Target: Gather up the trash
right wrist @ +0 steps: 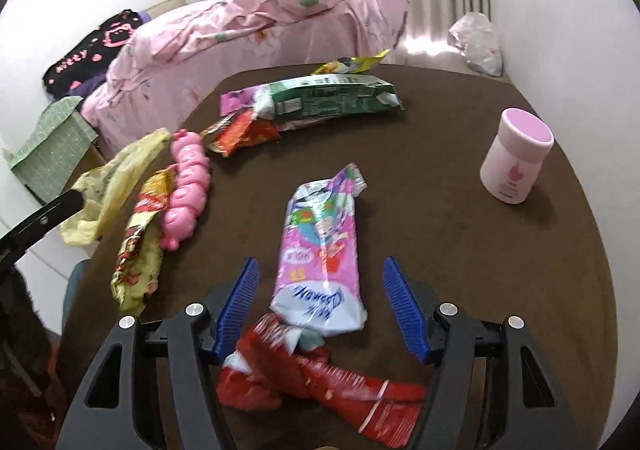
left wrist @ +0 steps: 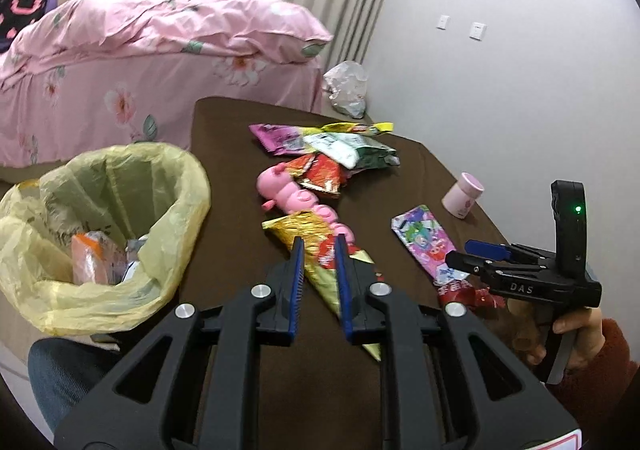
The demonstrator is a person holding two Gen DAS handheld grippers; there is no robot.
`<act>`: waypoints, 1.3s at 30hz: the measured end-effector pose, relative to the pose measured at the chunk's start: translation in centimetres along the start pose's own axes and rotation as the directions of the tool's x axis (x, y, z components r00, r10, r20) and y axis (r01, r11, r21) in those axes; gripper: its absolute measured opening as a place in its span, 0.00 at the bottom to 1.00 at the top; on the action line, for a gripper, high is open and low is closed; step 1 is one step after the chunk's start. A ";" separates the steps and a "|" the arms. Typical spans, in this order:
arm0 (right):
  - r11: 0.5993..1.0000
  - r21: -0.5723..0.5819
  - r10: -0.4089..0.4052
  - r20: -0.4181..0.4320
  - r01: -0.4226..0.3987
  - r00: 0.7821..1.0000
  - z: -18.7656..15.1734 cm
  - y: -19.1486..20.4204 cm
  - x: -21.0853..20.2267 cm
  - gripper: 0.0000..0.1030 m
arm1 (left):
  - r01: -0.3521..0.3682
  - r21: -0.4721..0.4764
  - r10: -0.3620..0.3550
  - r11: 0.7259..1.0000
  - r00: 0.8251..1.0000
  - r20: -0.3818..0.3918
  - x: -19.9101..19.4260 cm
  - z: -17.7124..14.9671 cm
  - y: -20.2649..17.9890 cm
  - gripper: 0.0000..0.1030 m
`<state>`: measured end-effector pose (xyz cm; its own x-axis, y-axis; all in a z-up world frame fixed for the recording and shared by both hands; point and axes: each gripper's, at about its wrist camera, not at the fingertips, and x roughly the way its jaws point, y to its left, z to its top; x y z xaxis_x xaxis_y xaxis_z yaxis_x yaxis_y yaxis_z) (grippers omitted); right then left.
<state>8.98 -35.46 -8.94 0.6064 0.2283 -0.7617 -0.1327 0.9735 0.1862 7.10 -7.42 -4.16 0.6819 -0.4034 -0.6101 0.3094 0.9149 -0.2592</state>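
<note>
On the brown table (right wrist: 480, 290) my right gripper (right wrist: 320, 262) stands open, wide. Its blue pads straddle the near end of a pink cartoon wrapper (right wrist: 320, 209), clear of it, and a crumpled red wrapper (right wrist: 320, 382) lies under the jaws. The left wrist view has that gripper (left wrist: 460, 254) at the right, over the same pink wrapper (left wrist: 420, 242). My left gripper (left wrist: 319, 246) hovers above a gold wrapper (left wrist: 320, 270) with only a narrow gap between its pads and nothing pinched. A bin lined with a yellow bag (left wrist: 192, 185) stands left of the table, with wrappers inside.
A pink caterpillar toy (right wrist: 188, 177) lies beside the gold wrapper (right wrist: 138, 250). Red, green (right wrist: 332, 97), purple and yellow wrappers are piled at the table's far side. A pink bottle (right wrist: 516, 157) stands upright at the right. A pink-covered bed (left wrist: 120, 49) is behind.
</note>
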 end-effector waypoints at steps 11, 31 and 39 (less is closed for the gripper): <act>0.996 -0.082 0.039 0.037 -0.035 0.999 -1.2 0.6 0.6 0.07 | 0.015 -0.111 -0.033 0.994 0.986 -0.165 3.0 -2.2 -0.6 0.44; 0.994 -0.058 0.096 0.134 -0.089 0.986 -2.1 -0.4 -3.1 0.07 | -0.072 -0.251 0.029 0.965 0.985 -0.169 6.7 0.2 0.8 0.46; 0.995 -0.081 0.075 0.151 -0.064 0.986 -2.5 -0.1 -3.7 0.07 | -0.073 -0.104 0.063 0.992 0.993 -0.099 6.9 2.1 -0.3 0.51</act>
<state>4.75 -36.40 -7.73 0.7058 0.2966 -0.6433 -0.2337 0.9548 0.1837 13.07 -10.47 -6.74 0.6314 -0.3416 -0.6961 0.1875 0.9383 -0.2904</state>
